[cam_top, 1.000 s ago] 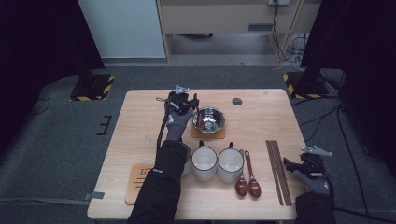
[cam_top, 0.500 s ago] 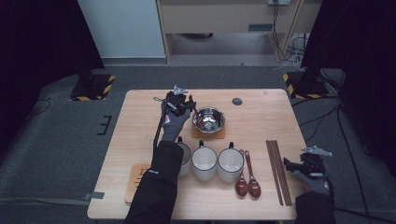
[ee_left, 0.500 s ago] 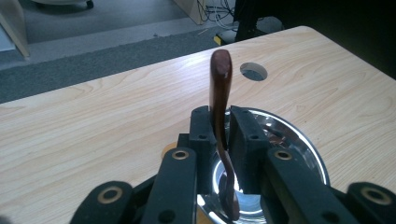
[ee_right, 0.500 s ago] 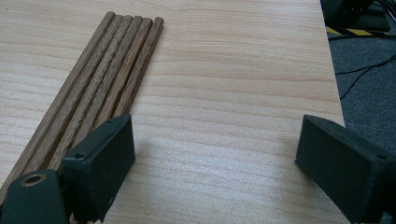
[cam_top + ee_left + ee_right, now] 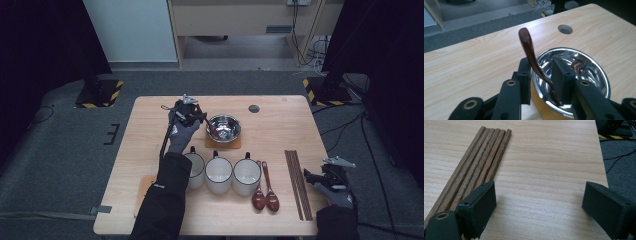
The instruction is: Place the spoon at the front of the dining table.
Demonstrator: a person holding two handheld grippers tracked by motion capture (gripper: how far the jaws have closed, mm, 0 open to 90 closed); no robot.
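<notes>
The left claw (image 5: 541,75) stands over the near rim of the steel bowl (image 5: 584,65), and its jaws have just been opening: the dark wooden spoon (image 5: 534,62) stands between them, its scoop down in the bowl and its handle leaning up and away past the jaw tips. The pads look parted from it, though the handle runs close along one jaw. The likely trouble is that the spoon, let go on a slant, slides or tips out over the rim, or that the handle catches on a jaw as the claw draws back and gets dragged out, perhaps nudging the bowl off its small mat (image 5: 223,143). The right claw (image 5: 536,202) hangs with jaws wide apart and nothing between them, just beside the row of chopsticks (image 5: 474,167). The surface (image 5: 285,125) is pale wood and also carries three white mugs (image 5: 220,175) and two more spoons (image 5: 265,192). Around it lie grey carpet, dark curtains, loose cables and yellow-black striped bases.
</notes>
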